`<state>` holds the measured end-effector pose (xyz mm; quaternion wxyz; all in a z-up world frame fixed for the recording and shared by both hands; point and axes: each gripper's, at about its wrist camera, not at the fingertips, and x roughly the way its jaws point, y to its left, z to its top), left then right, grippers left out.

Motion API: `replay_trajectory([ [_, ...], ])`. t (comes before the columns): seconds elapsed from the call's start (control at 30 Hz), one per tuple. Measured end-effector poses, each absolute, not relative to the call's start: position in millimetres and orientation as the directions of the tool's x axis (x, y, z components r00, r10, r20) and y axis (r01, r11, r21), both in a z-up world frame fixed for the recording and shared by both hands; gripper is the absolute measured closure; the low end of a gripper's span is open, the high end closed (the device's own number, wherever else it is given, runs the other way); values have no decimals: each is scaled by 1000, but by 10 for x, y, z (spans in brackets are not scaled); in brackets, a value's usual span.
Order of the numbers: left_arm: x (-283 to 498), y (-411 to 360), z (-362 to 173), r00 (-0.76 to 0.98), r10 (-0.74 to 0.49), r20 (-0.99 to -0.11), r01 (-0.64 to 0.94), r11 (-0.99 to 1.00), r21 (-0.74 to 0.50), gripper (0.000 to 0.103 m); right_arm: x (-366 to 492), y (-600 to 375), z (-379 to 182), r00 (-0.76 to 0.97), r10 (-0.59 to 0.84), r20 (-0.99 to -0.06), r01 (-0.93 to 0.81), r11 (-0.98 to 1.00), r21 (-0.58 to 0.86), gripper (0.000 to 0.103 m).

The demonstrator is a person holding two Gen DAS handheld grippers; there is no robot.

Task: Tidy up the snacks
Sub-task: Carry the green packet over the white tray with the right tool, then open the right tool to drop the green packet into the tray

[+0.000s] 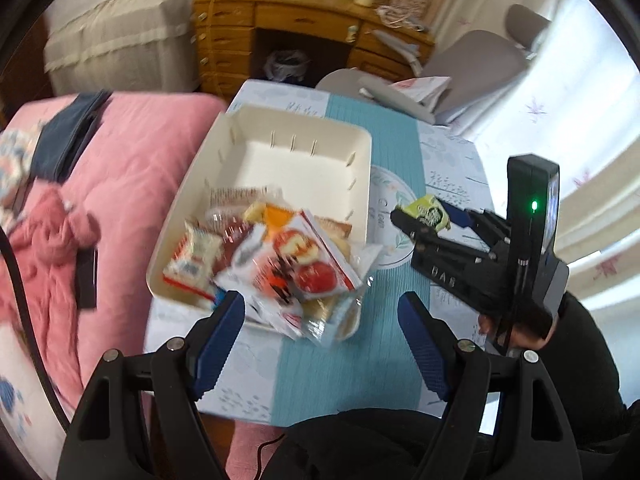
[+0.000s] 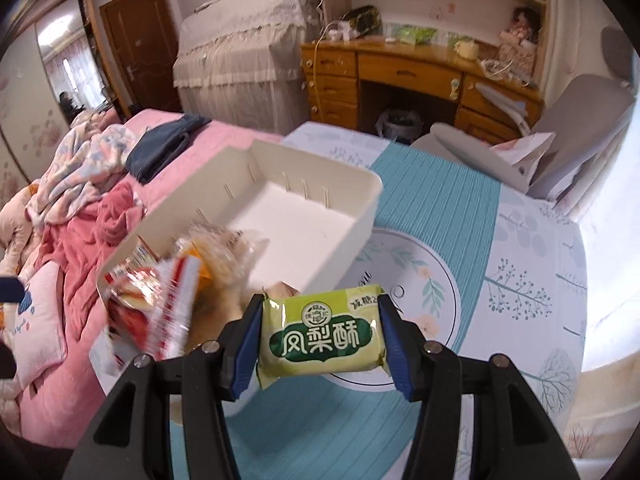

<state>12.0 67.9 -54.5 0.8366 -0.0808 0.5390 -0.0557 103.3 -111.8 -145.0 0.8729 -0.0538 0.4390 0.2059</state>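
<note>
One green snack packet (image 2: pixel 322 340) gripped, one bin (image 2: pixel 360 200)

The right gripper (image 2: pixel 320 336) clamps a green snack packet (image 2: pixel 322 338) above the table (image 2: pixel 520 280), beside the cream bin (image 2: pixel 320 232).

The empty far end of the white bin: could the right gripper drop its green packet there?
Probably yes. The right gripper holds the green packet near the bin, whose far half is bare and open-topped.
</note>
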Motion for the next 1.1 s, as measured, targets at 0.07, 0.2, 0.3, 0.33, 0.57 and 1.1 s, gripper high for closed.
replay_trajectory([
  [0.07,126,790,-477,427,-191,-884,59,981,-184,25,973,-1035,-1394,545,308,-780,-372,922,105,48],
  [0.2,173,1096,-393,444,-208,-872,124,978,-170,25,882,-792,-1355,579,287,-763,-314,942,116,48],
  [0.3,234,1287,-387,438,-207,-875,157,976,-153,25,858,-579,-1362,602,282,-747,-267,953,144,48],
  [0.33,255,1357,-395,432,-209,-877,164,975,-151,25,845,-511,-1361,609,277,-743,-251,956,151,48],
  [0.57,361,1631,-527,371,-222,-902,190,969,-160,25,801,-205,-1408,620,226,-751,-157,974,164,44],
  [1.1,153,1183,-510,430,-225,-875,148,973,-177,25,67,-846,-1344,565,242,-789,3,955,295,14],
])
